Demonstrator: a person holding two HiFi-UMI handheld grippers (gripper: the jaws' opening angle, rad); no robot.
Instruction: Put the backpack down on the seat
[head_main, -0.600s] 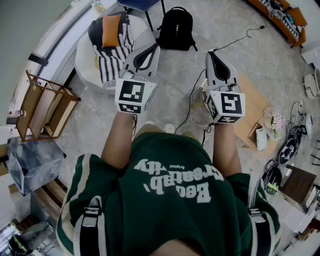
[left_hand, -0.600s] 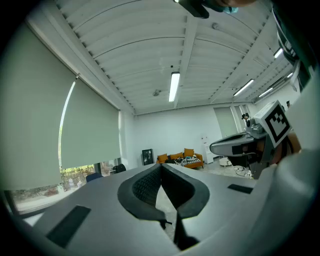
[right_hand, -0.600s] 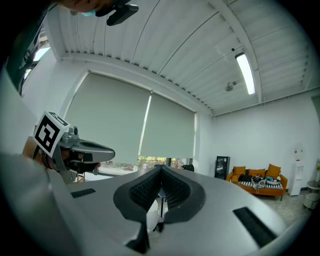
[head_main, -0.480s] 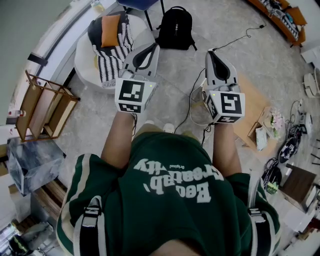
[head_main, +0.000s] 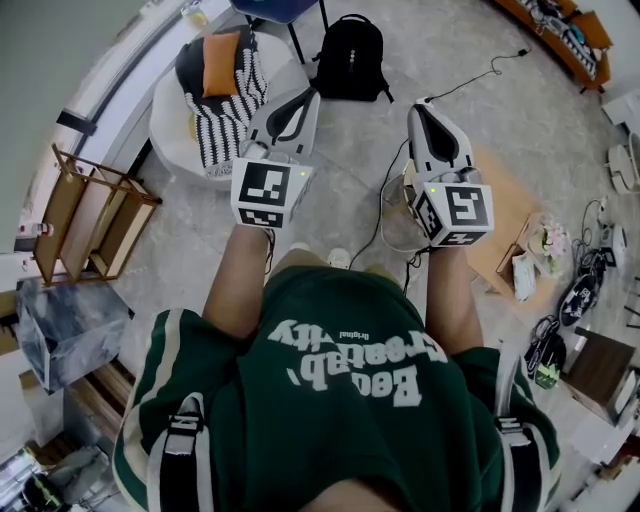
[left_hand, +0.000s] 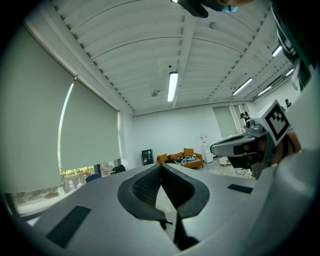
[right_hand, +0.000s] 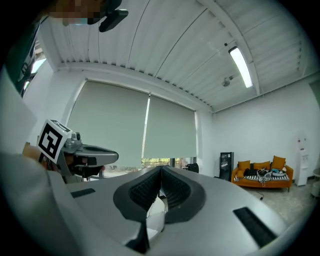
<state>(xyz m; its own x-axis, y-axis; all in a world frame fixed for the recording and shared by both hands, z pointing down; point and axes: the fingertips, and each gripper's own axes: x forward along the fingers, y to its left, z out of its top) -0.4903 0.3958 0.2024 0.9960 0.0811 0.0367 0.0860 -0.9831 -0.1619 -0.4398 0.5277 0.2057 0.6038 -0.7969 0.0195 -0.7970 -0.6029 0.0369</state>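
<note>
1. Currently, the left gripper (head_main: 298, 98) points level toward 12 o'clock, its jaws pressed together on nothing.
2. At its 3 o'clock, the right gripper (head_main: 421, 108) is likewise closed and empty.
3. A black backpack (head_main: 350, 58) stands on the floor (head_main: 470, 60) at 12 o'clock, beyond both grippers, apart from them.
4. At 11 o'clock the white seat (head_main: 165, 130) carries a striped blanket (head_main: 225, 105) and an orange cushion (head_main: 222, 48), near the backpack.

shirt (head_main: 340, 400): dark green, white lettering, white-striped sleeves
straps (head_main: 180, 445): black, grey buckles
left gripper (head_main: 308, 95): grey, black-and-white marker cube (head_main: 270, 193)
right gripper (head_main: 420, 108): same
</note>
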